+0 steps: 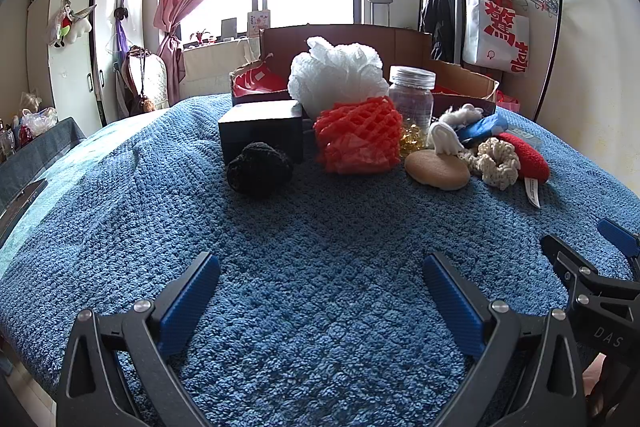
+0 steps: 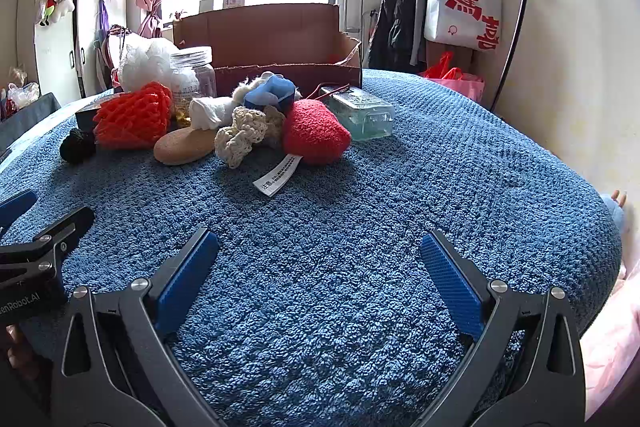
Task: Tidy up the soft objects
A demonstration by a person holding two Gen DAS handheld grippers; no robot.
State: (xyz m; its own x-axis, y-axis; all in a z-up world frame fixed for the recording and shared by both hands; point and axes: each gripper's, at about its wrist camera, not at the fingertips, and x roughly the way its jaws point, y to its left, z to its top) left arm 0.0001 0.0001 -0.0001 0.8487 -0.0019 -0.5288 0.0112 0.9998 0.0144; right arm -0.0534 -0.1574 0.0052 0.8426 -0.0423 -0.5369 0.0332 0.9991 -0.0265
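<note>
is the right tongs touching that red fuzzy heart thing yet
Apart. The right wrist view shows a wide stretch of bare blue blanket between the open right tongs and the red heart.

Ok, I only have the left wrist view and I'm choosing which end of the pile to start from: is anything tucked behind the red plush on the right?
Observer: Yes. The right wrist view shows a clear box standing right beside the red plush, on its far right side. I cannot tell whether they touch.
Operator: And the right gripper? I only catch its edge.
Observer: The right gripper is open, with its fingers spread wide above the blue towel and nothing between them.
</note>
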